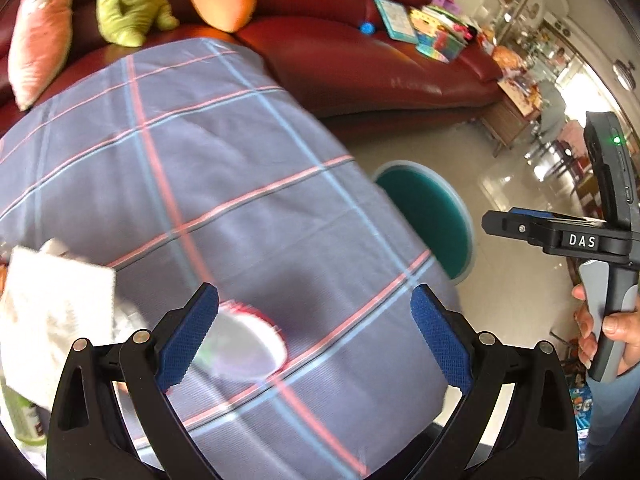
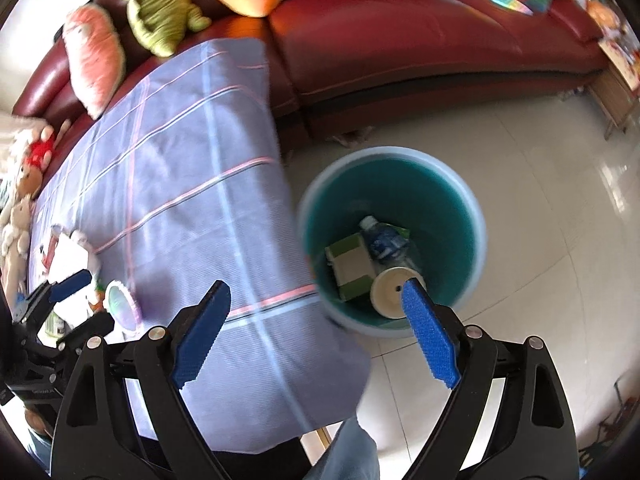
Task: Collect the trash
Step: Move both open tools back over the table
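- The round foil-topped lid [image 1: 250,344], white with a red rim and blurred, lies on the counter [image 1: 240,184] under its purple plaid cloth, just ahead of my left gripper [image 1: 314,336].
- My left jaws stand wide open and hold nothing; the lid sits beside the left pad.
- My right gripper [image 2: 316,336] hangs over the counter's edge and the teal bin [image 2: 460,208]; its jaws are spread wide and empty.
- In the bin lie a plastic bottle [image 2: 386,240], a green-and-white carton [image 2: 350,268] and a paper cup [image 2: 390,290].
- White paper napkins [image 1: 52,312] lie left of the lid, touching or overlapping it; I cannot tell which.
- A red sofa [image 2: 420,40] with plush toys [image 2: 160,4] runs behind the counter.
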{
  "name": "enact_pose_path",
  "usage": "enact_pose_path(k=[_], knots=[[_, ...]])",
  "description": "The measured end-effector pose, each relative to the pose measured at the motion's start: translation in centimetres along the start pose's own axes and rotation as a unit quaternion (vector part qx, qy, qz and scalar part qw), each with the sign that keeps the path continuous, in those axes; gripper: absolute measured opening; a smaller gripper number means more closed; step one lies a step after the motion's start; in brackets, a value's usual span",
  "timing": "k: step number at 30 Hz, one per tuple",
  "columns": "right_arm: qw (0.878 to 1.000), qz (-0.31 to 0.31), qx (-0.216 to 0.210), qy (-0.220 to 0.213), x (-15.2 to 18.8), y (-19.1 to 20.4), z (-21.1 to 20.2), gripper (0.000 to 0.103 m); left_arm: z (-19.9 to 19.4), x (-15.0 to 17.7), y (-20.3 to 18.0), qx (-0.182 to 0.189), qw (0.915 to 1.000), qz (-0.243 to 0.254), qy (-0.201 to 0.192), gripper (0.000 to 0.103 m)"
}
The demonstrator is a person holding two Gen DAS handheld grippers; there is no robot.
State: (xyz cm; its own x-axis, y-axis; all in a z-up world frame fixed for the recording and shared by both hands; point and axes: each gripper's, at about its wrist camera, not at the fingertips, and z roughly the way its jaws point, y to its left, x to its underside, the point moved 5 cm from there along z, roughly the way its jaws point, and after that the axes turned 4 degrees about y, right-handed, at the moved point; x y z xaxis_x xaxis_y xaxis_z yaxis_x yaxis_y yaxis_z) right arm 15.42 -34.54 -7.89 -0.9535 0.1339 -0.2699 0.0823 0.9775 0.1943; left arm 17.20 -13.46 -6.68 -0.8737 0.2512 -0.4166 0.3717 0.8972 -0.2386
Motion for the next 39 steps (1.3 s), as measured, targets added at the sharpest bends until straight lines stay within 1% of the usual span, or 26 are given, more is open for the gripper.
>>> enact_pose_path(k=[6, 13, 15, 16, 20, 24, 26, 30, 32, 33, 36, 39], knots=[[0.999, -0.048, -0.005, 0.007, 1.0, 5.9, -0.1, 0.083, -3.5, 2.4, 4.3, -0.022, 0.9993, -0.024, -0.016, 0.097], [0.993, -0.114, -0.008, 0.019, 2.3, 13.3, 0.1, 0.083, -7.5, 6.3, 11.1, -0.073, 0.9957, -0.049, -0.029, 0.097], [0.989, -0.144, -0.006, 0.026, 2.9, 15.9, 0.5, 0.083, -8.4, 7.7, 13.3, -0.090, 0.9938, -0.057, -0.030, 0.097], [0.987, -0.156, -0.005, 0.030, 3.1, 16.9, 0.6, 0.083, -9.0, 8.7, 15.0, -0.103, 0.9921, -0.065, -0.029, 0.097], [0.976, -0.213, -0.003, 0.042, 4.0, 21.8, 1.3, 0.083, -10.2, 11.4, 19.9, -0.129, 0.9869, -0.095, -0.021, 0.097], [0.965, -0.258, 0.001, 0.055, 4.6, 25.9, 2.4, 0.083, -10.9, 13.6, 23.5, -0.143, 0.9824, -0.120, -0.011, 0.097], [0.959, -0.276, 0.003, 0.065, 5.0, 27.6, 3.2, 0.083, -10.7, 14.2, 24.5, -0.146, 0.9815, -0.124, -0.005, 0.097], [0.948, -0.308, 0.009, 0.081, 5.6, 30.4, 4.4, 0.083, -9.9, 14.6, 25.2, -0.150, 0.9820, -0.115, 0.009, 0.096], [0.943, -0.321, 0.013, 0.086, 5.7, 31.5, 4.9, 0.083, -9.3, 14.9, 25.5, -0.147, 0.9827, -0.112, 0.018, 0.091], [0.941, -0.326, 0.014, 0.089, 5.7, 32.0, 5.1, 0.083, -9.0, 14.9, 25.6, -0.145, 0.9829, -0.111, 0.022, 0.087], [0.936, -0.340, 0.018, 0.093, 5.5, 33.1, 5.7, 0.083, -8.1, 15.0, 26.0, -0.144, 0.9827, -0.110, 0.036, 0.086], [0.933, -0.346, 0.017, 0.094, 4.9, 34.0, 6.2, 0.083, -7.3, 14.8, 26.6, -0.142, 0.9824, -0.113, 0.043, 0.086]])
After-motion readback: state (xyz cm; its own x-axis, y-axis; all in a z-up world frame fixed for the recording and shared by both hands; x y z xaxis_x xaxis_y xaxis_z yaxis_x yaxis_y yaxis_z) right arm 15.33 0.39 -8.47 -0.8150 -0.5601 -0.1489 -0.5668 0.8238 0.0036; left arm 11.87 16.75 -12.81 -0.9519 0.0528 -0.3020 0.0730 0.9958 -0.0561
